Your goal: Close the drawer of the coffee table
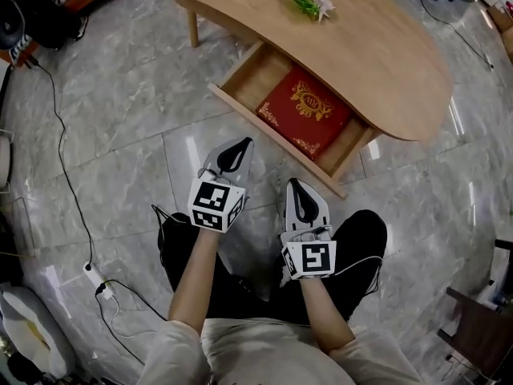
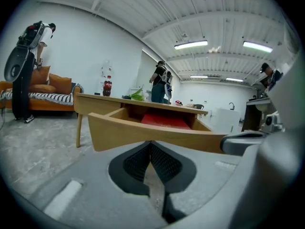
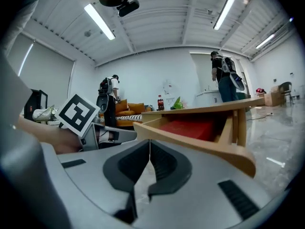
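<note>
The wooden coffee table (image 1: 377,54) has its drawer (image 1: 272,139) pulled out toward me, with a red book (image 1: 306,112) lying inside. My left gripper (image 1: 240,144) is shut and empty, its tip a short way in front of the drawer's front panel (image 2: 152,135). My right gripper (image 1: 295,184) is also shut and empty, lower and to the right, just short of the panel (image 3: 200,140). Neither touches the drawer.
A dark object and a small flower sprig (image 1: 314,2) lie on the tabletop. A black cable (image 1: 60,159) runs over the marble floor to a power strip (image 1: 98,281) at left. A sofa (image 2: 38,92) and standing people (image 2: 159,82) are far behind the table.
</note>
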### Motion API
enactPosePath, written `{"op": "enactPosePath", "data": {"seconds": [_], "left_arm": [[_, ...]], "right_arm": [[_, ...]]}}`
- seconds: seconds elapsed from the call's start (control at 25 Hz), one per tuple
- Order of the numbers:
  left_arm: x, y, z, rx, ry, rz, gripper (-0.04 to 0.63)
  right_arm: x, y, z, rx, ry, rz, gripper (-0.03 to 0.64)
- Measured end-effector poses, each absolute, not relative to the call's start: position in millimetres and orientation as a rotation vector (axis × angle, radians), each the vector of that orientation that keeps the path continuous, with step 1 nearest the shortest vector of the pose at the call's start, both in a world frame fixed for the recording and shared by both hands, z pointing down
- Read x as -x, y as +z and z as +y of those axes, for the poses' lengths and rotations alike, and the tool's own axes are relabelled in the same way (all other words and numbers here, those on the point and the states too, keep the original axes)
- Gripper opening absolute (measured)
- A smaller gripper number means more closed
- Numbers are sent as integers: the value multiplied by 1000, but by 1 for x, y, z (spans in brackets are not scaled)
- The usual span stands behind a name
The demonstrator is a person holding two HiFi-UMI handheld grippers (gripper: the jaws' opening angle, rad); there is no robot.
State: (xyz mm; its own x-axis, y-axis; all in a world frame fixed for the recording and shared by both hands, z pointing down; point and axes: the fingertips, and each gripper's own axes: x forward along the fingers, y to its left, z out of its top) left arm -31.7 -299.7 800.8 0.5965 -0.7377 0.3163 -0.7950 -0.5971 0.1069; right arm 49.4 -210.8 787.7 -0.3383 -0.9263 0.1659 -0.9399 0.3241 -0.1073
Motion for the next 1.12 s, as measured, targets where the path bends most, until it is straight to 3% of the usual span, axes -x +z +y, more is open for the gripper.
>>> {"op": "enactPosePath", "data": {"seconds": [0.28, 0.48, 1.12], "left_arm": [[3, 812, -293, -2581, 321, -1148, 11], [-11, 802, -292, -2604, 293, -1117, 11], [43, 777, -258, -2594, 298, -1185, 11]], "right_arm": [[-76, 822, -217, -1941, 395, -2301, 63], [-88, 817, -227, -2003, 397, -2275, 17], [-71, 801, -236, -2017, 330, -2323, 14]]}}
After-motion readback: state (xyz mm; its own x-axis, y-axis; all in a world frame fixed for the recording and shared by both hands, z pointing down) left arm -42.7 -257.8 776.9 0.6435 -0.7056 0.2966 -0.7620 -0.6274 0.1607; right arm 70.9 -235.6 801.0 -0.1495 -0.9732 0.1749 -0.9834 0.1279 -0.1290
